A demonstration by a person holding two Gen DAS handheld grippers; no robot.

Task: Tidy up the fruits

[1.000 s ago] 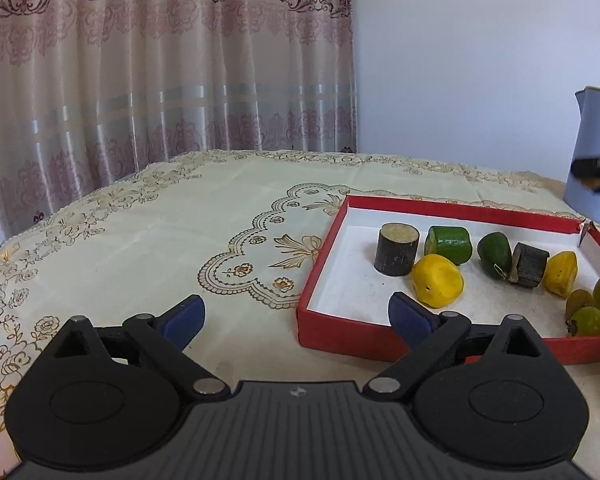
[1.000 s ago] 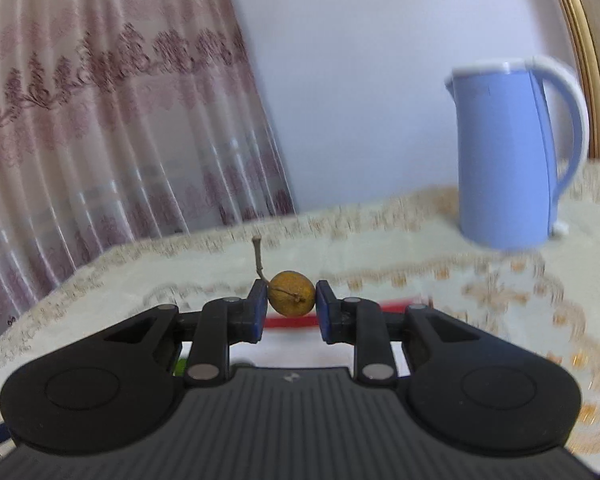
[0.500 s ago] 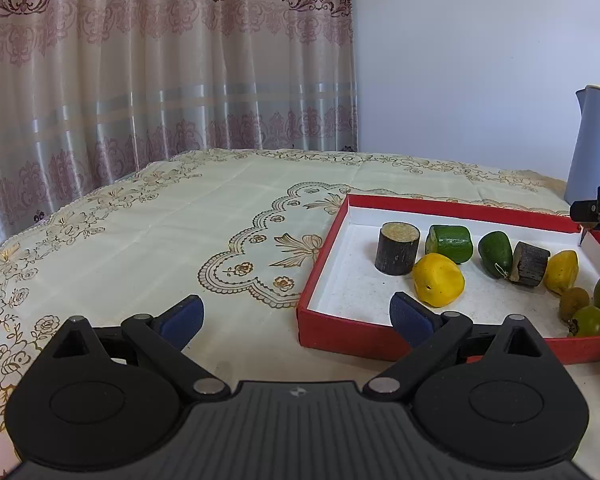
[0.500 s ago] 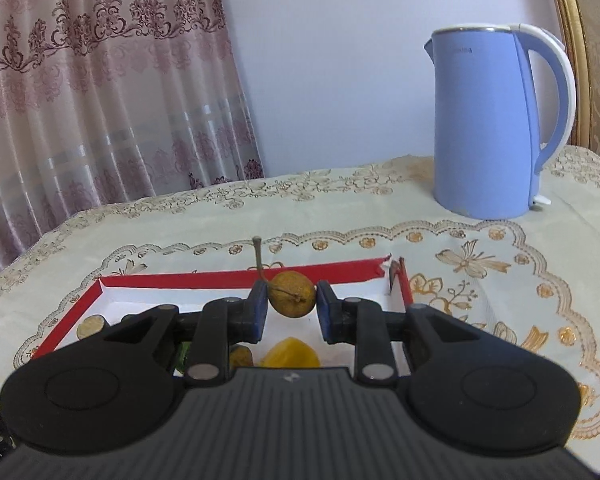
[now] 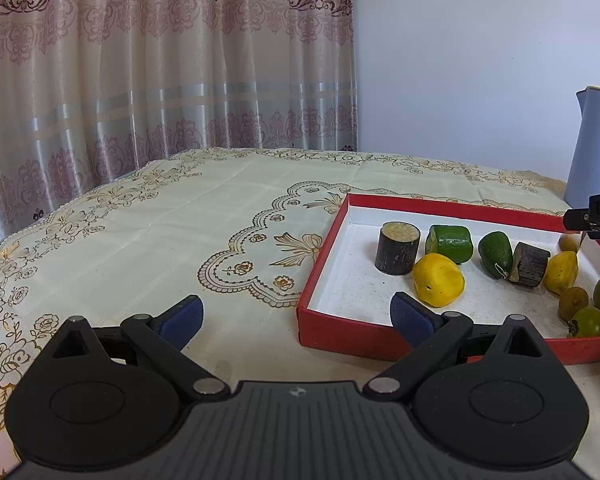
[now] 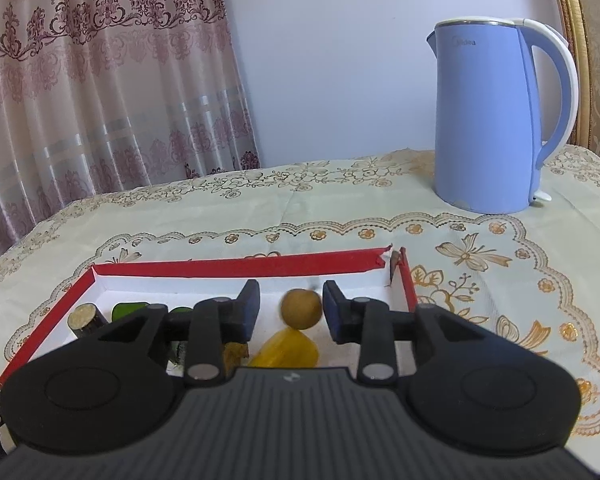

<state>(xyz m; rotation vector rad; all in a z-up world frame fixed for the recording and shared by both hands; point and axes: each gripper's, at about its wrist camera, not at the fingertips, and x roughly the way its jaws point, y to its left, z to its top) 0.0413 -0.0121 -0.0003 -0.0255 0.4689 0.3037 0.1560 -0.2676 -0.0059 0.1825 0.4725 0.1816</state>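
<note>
The right gripper [image 6: 290,308] has just been opening its jaws, and the small round brownish-yellow fruit [image 6: 301,308] that sits between its blue padded fingers [image 6: 248,307] now has a gap on either side, so neither pad presses on it; the fruit looks slightly blurred, and whether it already rests on the floor of the box cannot be told. It lies over the far right part of the shallow red cardboard box with a white inside [image 6: 236,267], just beyond a yellow wedge-shaped fruit piece [image 6: 286,350] and near the torn far right corner of the box. In the left wrist view the left gripper [image 5: 296,316] stands wide open with nothing between its blue pads, low over the tablecloth, its right pad in front of the near red wall of the box [image 5: 339,336]. Inside the box lie a dark cylinder with a pale cut top [image 5: 397,247], a green chunk [image 5: 451,243], a yellow lumpy fruit [image 5: 438,279], a dark green pointed fruit [image 5: 496,254], a second dark stub [image 5: 529,264], another yellow piece [image 5: 561,266] and a few small green and brown round fruits [image 5: 587,321] at the right end. The box sits on a cream tablecloth with gold floral embroidery [image 5: 160,232]. A pale blue electric kettle with a white handle [image 6: 493,116] stands on the cloth beyond the box, well apart from it. Behind are a pink patterned curtain [image 5: 160,72] and a plain pale wall [image 5: 479,56].
</note>
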